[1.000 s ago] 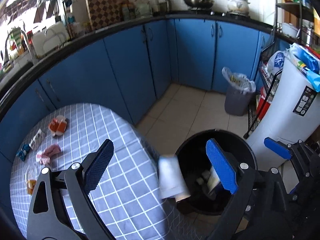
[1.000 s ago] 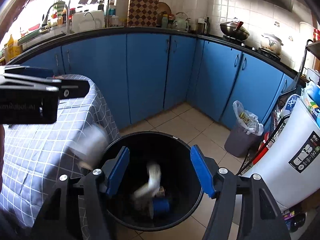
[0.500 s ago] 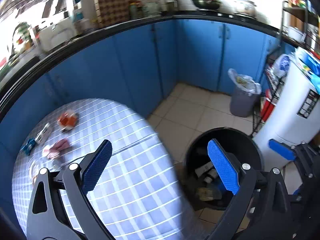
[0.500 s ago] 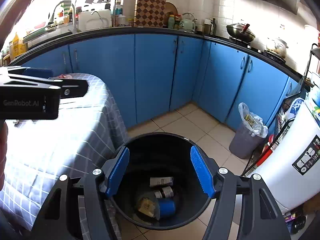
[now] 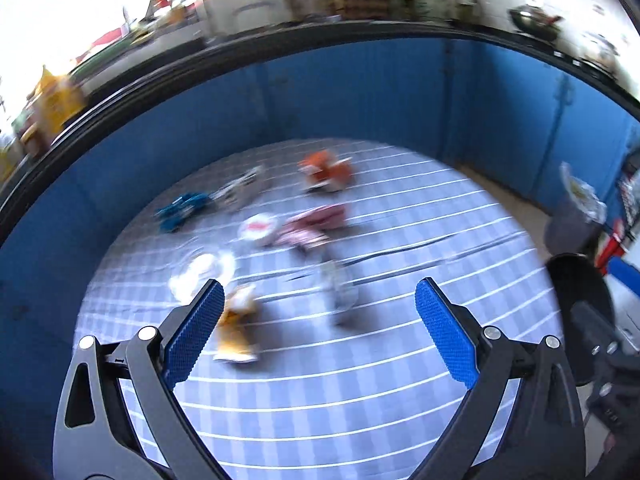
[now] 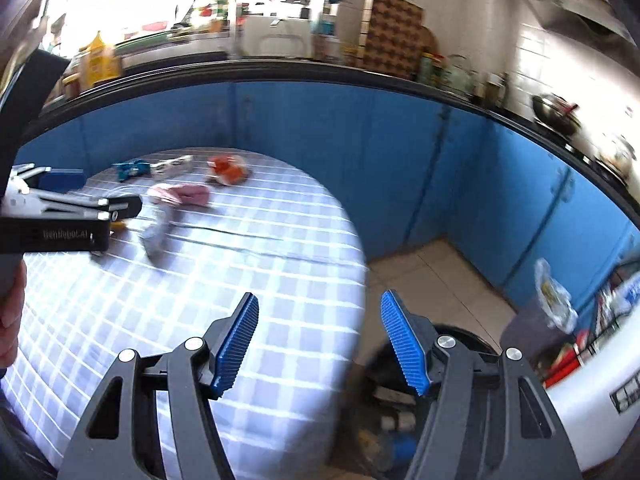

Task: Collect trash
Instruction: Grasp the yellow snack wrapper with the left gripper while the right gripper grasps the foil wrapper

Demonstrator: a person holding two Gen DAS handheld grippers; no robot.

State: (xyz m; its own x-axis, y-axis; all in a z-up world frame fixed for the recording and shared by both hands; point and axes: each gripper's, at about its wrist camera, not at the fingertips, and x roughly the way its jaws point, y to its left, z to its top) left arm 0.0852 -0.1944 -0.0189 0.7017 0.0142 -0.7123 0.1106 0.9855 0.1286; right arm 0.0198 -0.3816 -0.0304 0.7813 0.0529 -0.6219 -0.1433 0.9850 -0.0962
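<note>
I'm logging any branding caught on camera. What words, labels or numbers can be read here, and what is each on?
"GenRobot.AI", smeared but just legible: on the black body of the left tongs, seen in the right wrist view.
Black label on the white appliance: too blurred.
Wrappers on the checked tablecloth: print unreadable.

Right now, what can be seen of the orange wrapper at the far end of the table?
The orange wrapper is a crumpled orange and white packet, blurred by motion. It lies loose on the grey checked tablecloth near the far edge, beyond the pink wrapper. Nothing touches it, and neither hand-held gripper is near it.
</note>
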